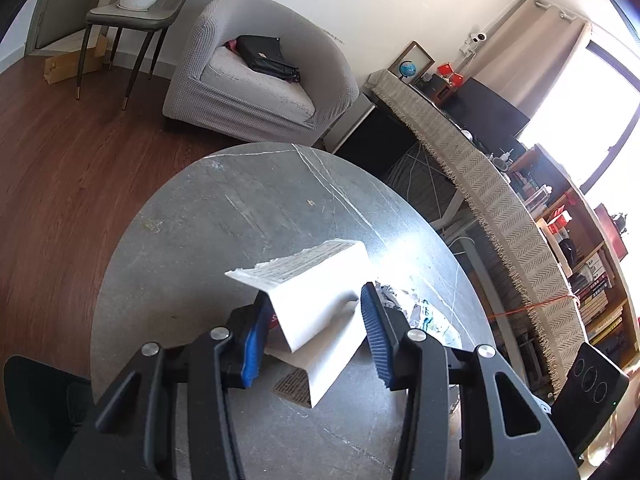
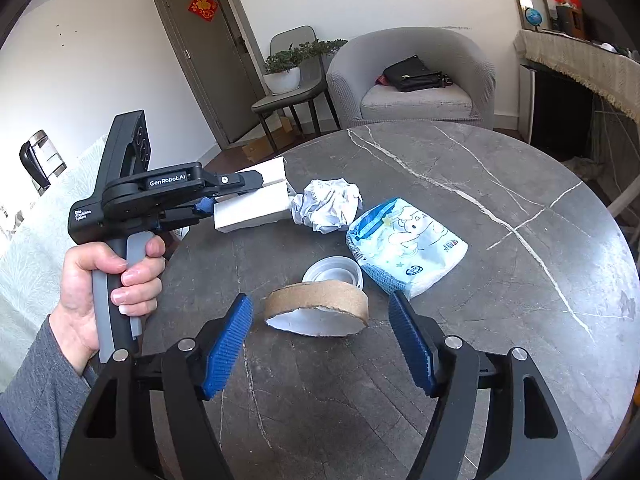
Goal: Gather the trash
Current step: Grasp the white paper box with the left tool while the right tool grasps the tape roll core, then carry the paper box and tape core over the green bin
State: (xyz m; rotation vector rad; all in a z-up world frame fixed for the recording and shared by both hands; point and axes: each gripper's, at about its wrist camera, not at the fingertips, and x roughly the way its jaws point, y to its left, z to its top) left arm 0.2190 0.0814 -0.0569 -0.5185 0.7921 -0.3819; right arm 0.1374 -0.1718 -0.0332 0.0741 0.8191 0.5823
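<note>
Right gripper (image 2: 320, 340): jaws wide, empty; cardboard tape ring (image 2: 318, 309) on grey marble table (image 2: 500, 184), dead ahead between open pads, untouched. Left gripper (image 1: 312, 336): part-open around white cardboard box (image 1: 316, 300); pad contact unclear. Right nearer ring.

The left tool (image 1: 316, 336) straddles a folded white cardboard piece (image 1: 316, 300) on the grey marble table (image 1: 240, 208).
</note>
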